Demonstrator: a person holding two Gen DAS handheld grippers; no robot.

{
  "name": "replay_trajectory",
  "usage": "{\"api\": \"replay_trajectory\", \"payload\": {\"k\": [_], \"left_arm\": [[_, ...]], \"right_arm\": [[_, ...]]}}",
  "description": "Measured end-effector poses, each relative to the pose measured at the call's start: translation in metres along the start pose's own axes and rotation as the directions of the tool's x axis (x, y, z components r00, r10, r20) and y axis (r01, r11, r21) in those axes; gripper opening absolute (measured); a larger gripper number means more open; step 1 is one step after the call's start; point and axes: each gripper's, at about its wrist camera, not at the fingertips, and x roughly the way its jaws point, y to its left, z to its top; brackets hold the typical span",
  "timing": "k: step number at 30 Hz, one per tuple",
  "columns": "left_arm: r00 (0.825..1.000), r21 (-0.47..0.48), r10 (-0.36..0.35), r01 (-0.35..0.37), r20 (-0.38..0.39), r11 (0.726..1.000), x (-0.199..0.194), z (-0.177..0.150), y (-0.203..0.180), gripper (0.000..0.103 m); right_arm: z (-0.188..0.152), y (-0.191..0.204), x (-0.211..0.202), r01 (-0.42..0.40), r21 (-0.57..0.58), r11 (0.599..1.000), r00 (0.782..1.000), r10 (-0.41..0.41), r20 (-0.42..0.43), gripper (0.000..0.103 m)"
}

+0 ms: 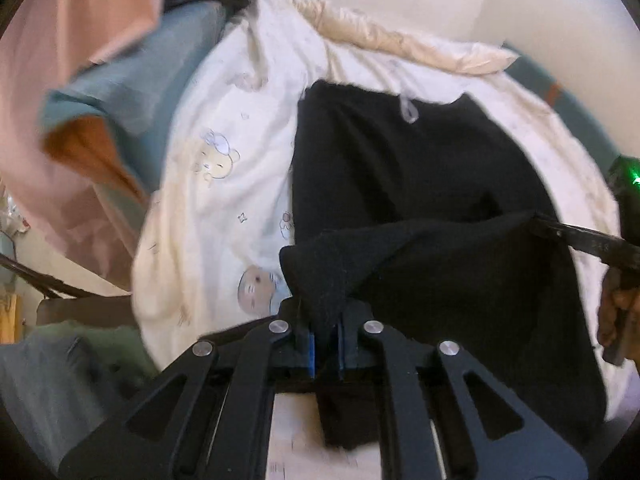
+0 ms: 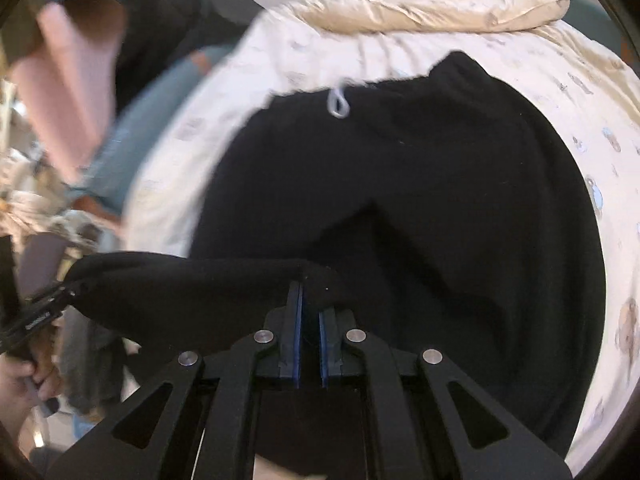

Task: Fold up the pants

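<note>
- Your black pants lie spread on the bed's white cartoon-print quilt, waistband toward the top of both frames; a pale drawstring loop sits at the waistband's middle.
- The near end of the pants is lifted off the quilt and stretched as a taut ridge between your two tools. That looks like the leg end being carried up toward the waistband to halve the length.
- Your left gripper is at bottom centre of the left wrist view, its fingers clenched on a peak of black cloth that rises from between the blue pads.
- Your right gripper sits at bottom centre of the right wrist view, fingers likewise pinched on the fabric edge; the cloth drapes away to the lower left of that frame.
- Holding both corners at once keeps the edge straight, so the fold should land square rather than bunched.
- Both tools tilt steeply down toward the bed, looking along the pants to the waistband.
- In the left wrist view, the other tool enters at the right edge, its tip at the far corner of the ridge; in the right wrist view your hand grips a handle at lower left.
- A cream pillow lies beyond the waistband, well apart from the pants.
- Blurred blue and pink cloth fills the upper left of both frames; I cannot tell what it is.
</note>
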Motion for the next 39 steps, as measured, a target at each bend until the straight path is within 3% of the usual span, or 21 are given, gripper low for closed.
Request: {"api": "replay_trajectory", "payload": {"k": [3, 5, 6, 7, 8, 9, 10, 11, 13, 15, 17, 20, 24, 26, 27, 29, 30, 31, 33, 35, 39], "left_arm": [[0.996, -0.018, 0.022, -0.023, -0.087, 1.000, 0.031, 0.001, 0.001, 0.015], [0.995, -0.039, 0.036, -0.040, -0.097, 0.998, 0.032, -0.003, 0.005, 0.042], [0.996, -0.055, 0.053, -0.057, -0.077, 0.997, 0.024, -0.008, 0.008, 0.056], [0.996, -0.071, 0.072, -0.075, -0.047, 0.995, 0.013, -0.012, 0.010, 0.063], [0.996, -0.089, 0.087, -0.087, -0.006, 0.992, 0.001, -0.018, 0.014, 0.065], [0.994, -0.096, 0.105, -0.103, 0.015, 0.990, -0.006, -0.023, 0.015, 0.066], [0.993, -0.110, 0.113, -0.109, 0.031, 0.988, -0.015, -0.031, 0.015, 0.066], [0.996, -0.121, 0.088, -0.083, 0.032, 0.989, -0.021, -0.038, 0.015, 0.066], [1.000, -0.144, -0.003, 0.003, 0.000, 0.990, -0.027, -0.058, 0.011, 0.066], [0.996, -0.163, -0.072, 0.063, -0.051, 0.985, -0.025, -0.084, 0.007, 0.066], [0.987, -0.163, -0.113, 0.093, -0.118, 0.982, -0.017, -0.112, 0.004, 0.066], [0.977, -0.131, -0.144, 0.124, -0.158, 0.984, -0.012, -0.136, 0.003, 0.066], [0.973, -0.045, -0.175, 0.170, -0.153, 0.984, -0.010, -0.146, -0.007, 0.064], [0.974, -0.014, -0.183, 0.183, -0.135, 0.983, -0.006, -0.148, -0.013, 0.059], [0.972, -0.011, -0.189, 0.190, -0.139, 0.982, -0.001, -0.146, -0.015, 0.052], [0.968, -0.016, -0.202, 0.202, -0.150, 0.979, 0.007, -0.144, -0.018, 0.043], [0.962, -0.025, -0.221, 0.220, -0.157, 0.975, 0.010, -0.144, -0.018, 0.023], [0.960, -0.024, -0.226, 0.225, -0.169, 0.974, 0.012, -0.143, -0.019, 0.013], [0.963, -0.002, -0.213, 0.215, -0.167, 0.977, 0.009, -0.143, -0.019, 0.010], [0.964, 0.036, -0.221, 0.229, -0.145, 0.973, -0.007, -0.141, -0.019, 0.009], [0.942, 0.039, -0.287, 0.298, -0.175, 0.954, -0.028, -0.131, -0.007, 0.008]], "right_arm": [[0.005, 0.000, 0.032, 0.063, -0.033, 0.997, 0.996, -0.065, -0.058, 0.011], [0.004, -0.003, 0.045, 0.087, -0.054, 0.995, 0.990, -0.093, -0.110, 0.015], [0.002, -0.007, 0.046, 0.131, -0.081, 0.988, 0.981, -0.141, -0.131, 0.022], [0.002, -0.009, 0.047, 0.173, -0.103, 0.979, 0.972, -0.187, -0.140, 0.029], [-0.003, -0.012, 0.042, 0.192, -0.122, 0.974, 0.969, -0.207, -0.133, 0.033], [-0.006, -0.012, 0.037, 0.193, -0.134, 0.972, 0.970, -0.209, -0.123, 0.054], [-0.009, -0.014, 0.031, 0.208, -0.138, 0.968, 0.969, -0.223, -0.110, 0.067], [-0.014, -0.017, 0.022, 0.225, -0.128, 0.966, 0.968, -0.237, -0.085, 0.067], [-0.024, -0.017, -0.003, 0.159, -0.078, 0.984, 0.986, -0.162, -0.033, 0.067], [-0.044, -0.012, -0.020, 0.001, -0.014, 1.000, 0.999, -0.001, -0.050, 0.067], [-0.078, -0.006, -0.031, -0.117, 0.052, 0.992, 0.990, 0.121, -0.075, 0.067], [-0.124, -0.009, -0.033, -0.182, 0.154, 0.971, 0.971, 0.203, -0.129, 0.067], [-0.162, -0.012, -0.013, -0.179, 0.152, 0.972, 0.959, 0.207, -0.195, 0.067], [-0.174, -0.015, 0.000, -0.215, 0.192, 0.958, 0.943, 0.254, -0.213, 0.064], [-0.176, -0.016, 0.006, -0.227, 0.207, 0.952, 0.939, 0.270, -0.212, 0.060], [-0.173, -0.014, 0.012, -0.221, 0.169, 0.960, 0.955, 0.248, -0.160, 0.045], [-0.169, -0.012, 0.013, -0.218, 0.154, 0.964, 0.961, 0.240, -0.140, 0.033], [-0.167, -0.012, 0.012, -0.231, 0.155, 0.961, 0.961, 0.250, -0.118, 0.024], [-0.164, -0.010, 0.008, -0.252, 0.153, 0.955, 0.960, 0.267, -0.084, 0.013], [-0.165, -0.003, -0.004, -0.256, 0.108, 0.961, 0.961, 0.264, -0.077, 0.010], [-0.160, -0.001, -0.029, -0.269, 0.042, 0.962, 0.960, 0.272, -0.063, 0.007]]}}
